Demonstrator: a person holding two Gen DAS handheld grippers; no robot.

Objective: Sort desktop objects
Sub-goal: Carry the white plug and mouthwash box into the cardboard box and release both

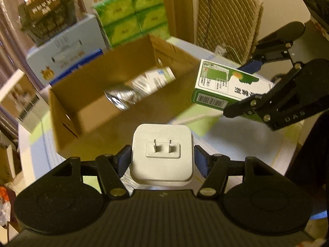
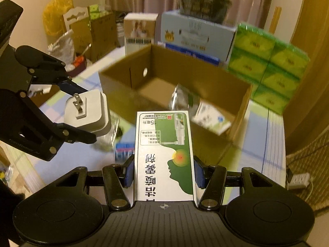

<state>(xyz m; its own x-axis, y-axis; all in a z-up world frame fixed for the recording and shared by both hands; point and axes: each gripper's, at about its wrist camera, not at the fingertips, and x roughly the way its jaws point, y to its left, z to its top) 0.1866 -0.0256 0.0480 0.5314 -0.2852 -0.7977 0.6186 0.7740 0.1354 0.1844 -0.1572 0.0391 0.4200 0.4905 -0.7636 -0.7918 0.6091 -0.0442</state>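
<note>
While both grippers hang above the table, each is loaded; the left gripper is clamped on a white plug adapter, blue pads pressing its two flanks, the flat face with two metal prongs turned toward the camera; the adapter sits squarely between the fingers, its rear edge near the gripper body. In the right wrist view the same adapter shows at left, held clear of the table surface, prongs facing up and sideways.

Right gripper is closed on a green-and-white medicine carton; pads bear on the long side walls near the carton's near end; the carton projects forward well past the fingertips, printed face up. In the left wrist view it appears at right, tilted, off the table.

Ahead of both grippers stands an open cardboard box on the table; inside lie a silver foil pouch and a white-and-green small carton, touching. Behind the box: a stack of green tissue packs and a pale blue carton. Both views blurred.
</note>
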